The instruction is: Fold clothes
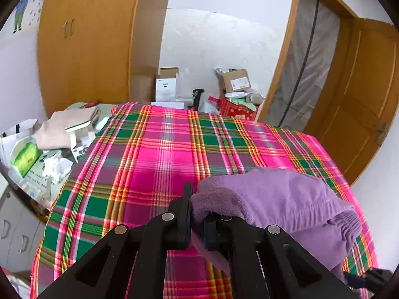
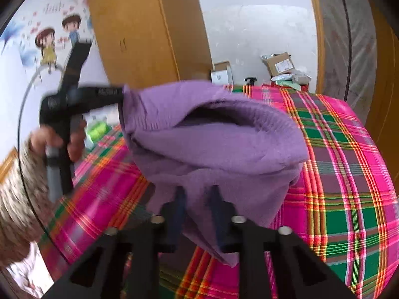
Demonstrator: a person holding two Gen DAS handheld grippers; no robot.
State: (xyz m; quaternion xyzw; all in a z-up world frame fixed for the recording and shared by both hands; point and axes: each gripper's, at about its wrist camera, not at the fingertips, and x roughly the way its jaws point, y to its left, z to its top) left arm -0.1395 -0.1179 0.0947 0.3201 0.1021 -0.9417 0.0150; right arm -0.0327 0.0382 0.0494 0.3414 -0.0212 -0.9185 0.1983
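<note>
- Bright pink, green and orange plaid bedspread (image 1: 154, 154) runs flat and bare ahead of the left fingers, out to the bed's far edge; the open stretch lies forward and to the left of them.
- Bed's left edge borders a cluttered side surface: folded beige cloth (image 1: 62, 129), small white cartons (image 1: 79, 137), green tissue pack (image 1: 25, 158). All sit well left of the left fingers, off the plaid.
- Past the far edge: cardboard boxes and bags on the floor (image 1: 234, 92), orange-brown wooden wardrobe (image 1: 87, 44) at left, wooden door (image 1: 361, 104) at right.
- Soft purple fleece garment (image 2: 212, 134) is held off the bedspread between the two grippers, bunched and sagging in the middle. Its long axis runs roughly from one gripper to the other, across the bed.
- In the right wrist view a fold gapes into a dark pocket facing up and toward the camera; a loose flap hangs down over the right fingers.
- Left gripper (image 1: 197, 214): jaws nearly together, pinching a fleece edge; the bulk drapes over its right finger and off to that side.
- Right gripper (image 2: 195, 209): jaws narrowed with a fold of fleece between them, cloth covering the fingertips.
- The person's left hand (image 2: 62, 139) on the left gripper's handle is blurred in the right wrist view, well to the left of the right fingers.
</note>
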